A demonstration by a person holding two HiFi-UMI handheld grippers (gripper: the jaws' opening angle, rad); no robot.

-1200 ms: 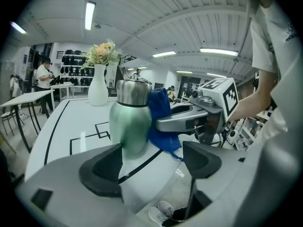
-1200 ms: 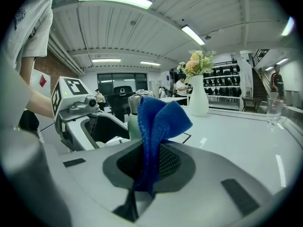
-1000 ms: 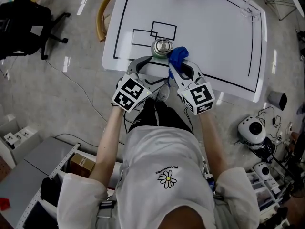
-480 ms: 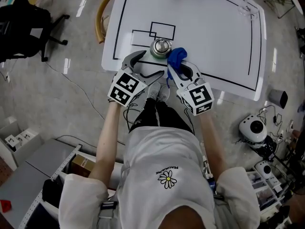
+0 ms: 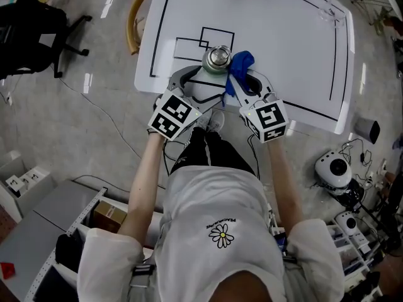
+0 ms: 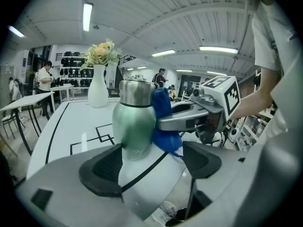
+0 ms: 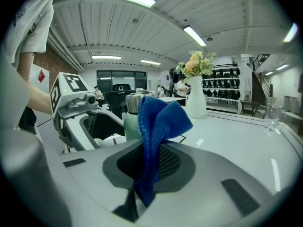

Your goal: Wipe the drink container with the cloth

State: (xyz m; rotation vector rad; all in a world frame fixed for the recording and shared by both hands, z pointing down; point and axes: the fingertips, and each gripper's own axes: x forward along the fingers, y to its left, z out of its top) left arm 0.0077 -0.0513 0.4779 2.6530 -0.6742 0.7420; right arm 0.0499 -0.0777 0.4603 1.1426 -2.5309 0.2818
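Observation:
A green drink bottle (image 5: 216, 59) with a steel top stands upright on the white table (image 5: 289, 49), near its front edge. My right gripper (image 5: 242, 80) is shut on a blue cloth (image 5: 241, 64), which lies against the bottle's right side. In the right gripper view the cloth (image 7: 158, 126) sticks up from the jaws, with the bottle (image 7: 131, 119) just behind it. My left gripper (image 5: 192, 80) is open. In the left gripper view the bottle (image 6: 135, 122) stands just beyond the left gripper (image 6: 151, 162), nearer its left finger (image 6: 102, 169), and the cloth (image 6: 164, 119) presses its right side.
A white vase of flowers (image 6: 98, 86) stands at the table's far edge, and a clear glass (image 7: 271, 115) at the far right corner. Black lines and rectangles (image 5: 211, 39) mark the table top. A wooden chair (image 5: 135, 21) stands at the left of the table.
Both grippers have moved forward onto the table. The cloth has moved up to the bottle's right side, and my open left gripper now flanks the bottle's near left.

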